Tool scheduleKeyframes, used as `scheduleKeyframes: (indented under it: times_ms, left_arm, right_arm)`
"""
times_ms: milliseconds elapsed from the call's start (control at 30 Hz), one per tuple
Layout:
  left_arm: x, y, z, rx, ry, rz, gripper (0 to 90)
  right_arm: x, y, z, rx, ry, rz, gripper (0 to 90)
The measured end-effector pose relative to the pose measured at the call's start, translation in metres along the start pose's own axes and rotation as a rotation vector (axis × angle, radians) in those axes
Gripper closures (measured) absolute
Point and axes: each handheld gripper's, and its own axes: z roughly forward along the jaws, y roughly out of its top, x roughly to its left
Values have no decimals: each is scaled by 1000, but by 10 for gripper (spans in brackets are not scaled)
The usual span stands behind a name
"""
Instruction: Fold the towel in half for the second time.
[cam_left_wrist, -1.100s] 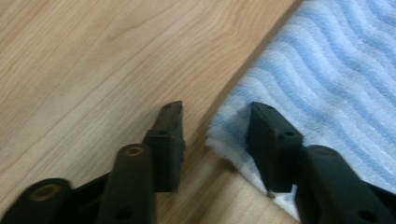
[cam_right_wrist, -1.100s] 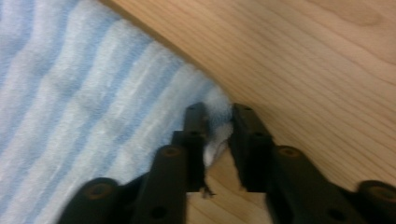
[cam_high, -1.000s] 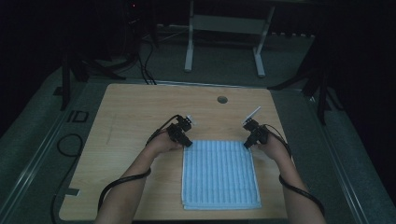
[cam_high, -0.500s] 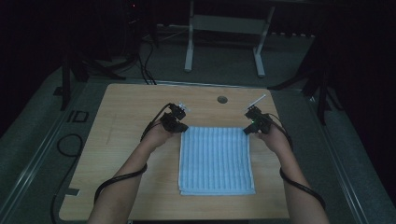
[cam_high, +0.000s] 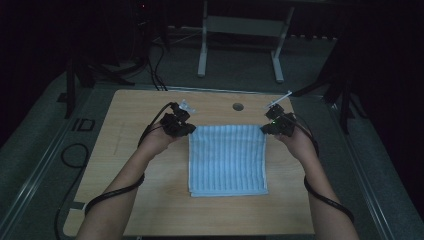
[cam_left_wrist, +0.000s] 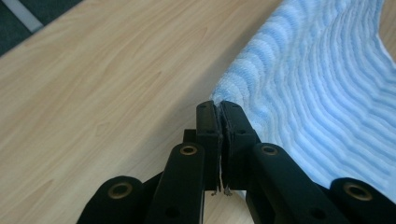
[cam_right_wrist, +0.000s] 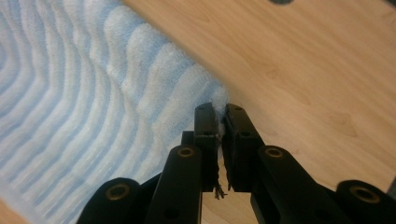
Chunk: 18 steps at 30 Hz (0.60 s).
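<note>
A light blue striped towel (cam_high: 227, 157) hangs by its far edge above the wooden table (cam_high: 125, 115), its near edge still resting on the wood. My left gripper (cam_high: 186, 130) is shut on the towel's far left corner. In the left gripper view the jaws (cam_left_wrist: 219, 112) pinch that corner, and the towel (cam_left_wrist: 317, 93) spreads away to the right. My right gripper (cam_high: 265, 129) is shut on the far right corner. In the right gripper view its jaws (cam_right_wrist: 218, 114) clamp the corner, with the towel (cam_right_wrist: 84, 102) running off to the left.
A round cable hole (cam_high: 238, 106) sits in the table behind the towel. Black cables (cam_high: 320, 195) trail from both grippers along the forearms. A white desk frame (cam_high: 240, 30) stands on the dark floor beyond the table.
Both grippers have risen and moved away from the person, lifting the towel's far edge off the table. The towel's near edge has slid farther from the front edge.
</note>
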Motion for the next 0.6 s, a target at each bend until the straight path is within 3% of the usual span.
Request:
scheduleKeyframes:
  times_ms: [200,300,433,600]
  left_arm:
    - [-9,-7,-18,-25,-16,49,866]
    - [-15,-17,-21,-30,-32,53,865]
    - [-24,-33,-23,-44,-66,54,865]
    - [-40,-52,-20,-15,-87,113,862]
  right_arm:
    - [12,-9,-19,-54,3,-41,844]
    - [23,-22,-23,-73,12,-70,843]
    - [33,-41,-23,-88,35,-84,843]
    - [43,-61,-17,-79,55,-103,844]
